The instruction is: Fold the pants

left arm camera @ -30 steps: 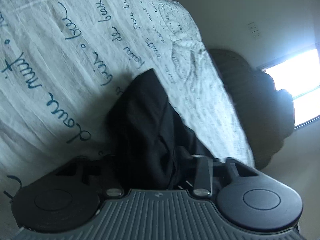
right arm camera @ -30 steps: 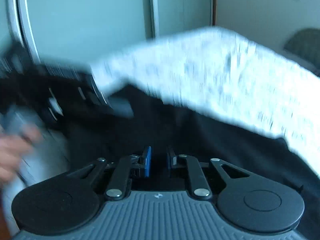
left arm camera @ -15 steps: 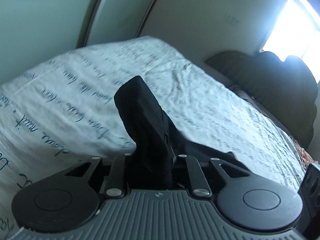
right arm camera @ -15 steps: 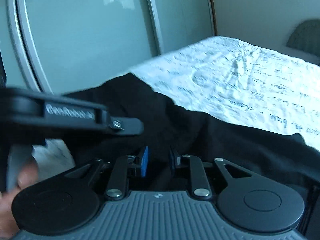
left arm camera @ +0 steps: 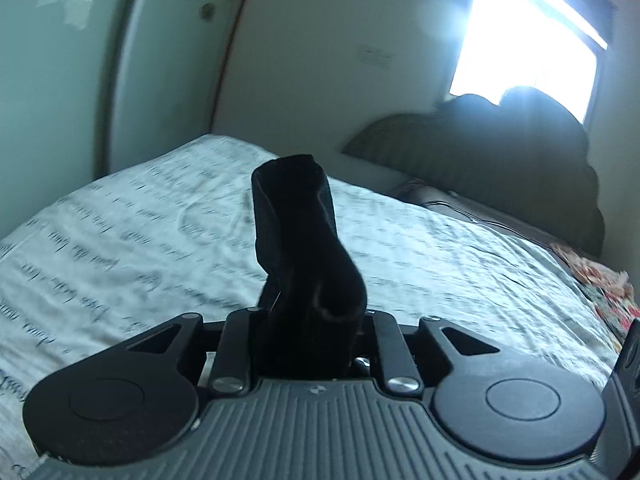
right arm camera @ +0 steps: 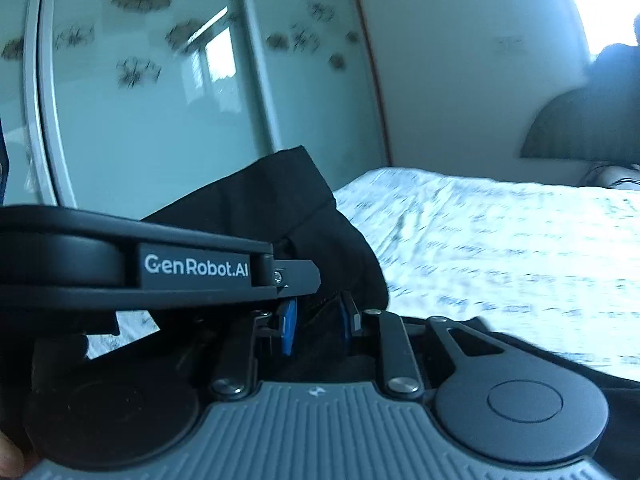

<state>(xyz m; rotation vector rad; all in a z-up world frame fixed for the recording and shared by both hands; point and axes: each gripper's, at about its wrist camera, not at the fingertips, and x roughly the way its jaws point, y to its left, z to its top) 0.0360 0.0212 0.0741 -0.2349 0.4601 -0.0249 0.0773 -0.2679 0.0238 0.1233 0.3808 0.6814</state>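
We hold the black pants [left arm camera: 304,264] up above the bed [left arm camera: 460,264]. The left gripper [left arm camera: 308,344] has its fingers narrow and clamped on a bunched fold that sticks up past them. The right gripper [right arm camera: 318,322] has its blue pads [right arm camera: 288,326] narrow too, with black cloth pinched between them; the rest of the pants [right arm camera: 280,200] rises behind and trails off to the right.

Across our right view lies the left gripper's [right arm camera: 296,276] side, marked "GenRobot.AI" in white; it blocks the lower left of that view. A fingertip shows at the bottom left corner.

The bedspread is white with dark cursive script, too blurred to read. Behind the bed stand pale green sliding doors [right arm camera: 160,120] with dark floral marks, a plain wall and a bright window [left arm camera: 528,40]. Dark pillows [left arm camera: 500,152] pile at the headboard, and a flowered cloth [left arm camera: 600,284] lies at the bed's right edge.
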